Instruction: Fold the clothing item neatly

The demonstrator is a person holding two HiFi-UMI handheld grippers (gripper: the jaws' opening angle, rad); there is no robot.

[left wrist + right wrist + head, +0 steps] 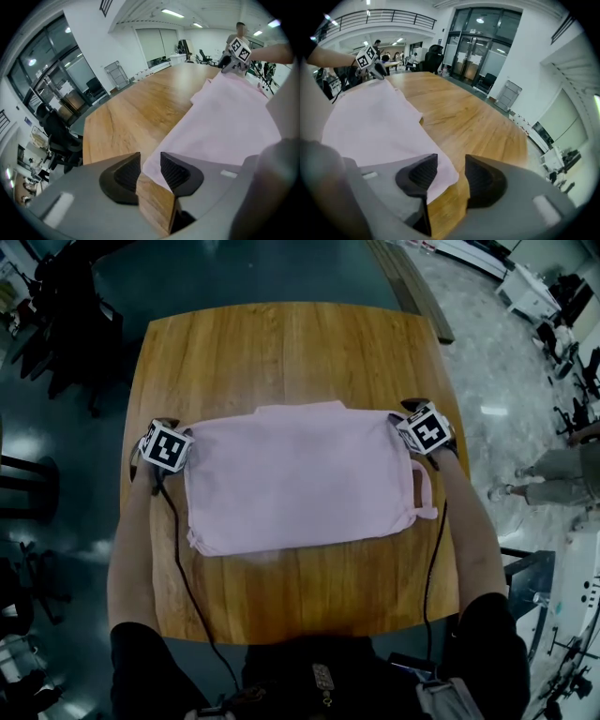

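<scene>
A pink garment (300,474) lies folded flat as a wide rectangle on the wooden table (281,343), with a sleeve (424,488) sticking out at its right edge. My left gripper (169,448) stands at the garment's far left corner and my right gripper (424,430) at its far right corner. In the left gripper view the left gripper (150,161) is open, and the cloth (225,126) corner lies slack on the wood between the jaws. In the right gripper view the right gripper (451,164) is open too, with the cloth (370,126) corner loose in the gap.
The table's front edge (309,632) is close to my body. Dark chairs (56,315) stand off the table's left side. A person (553,479) stands on the floor to the right. Long boards (412,287) lie beyond the table's far right corner.
</scene>
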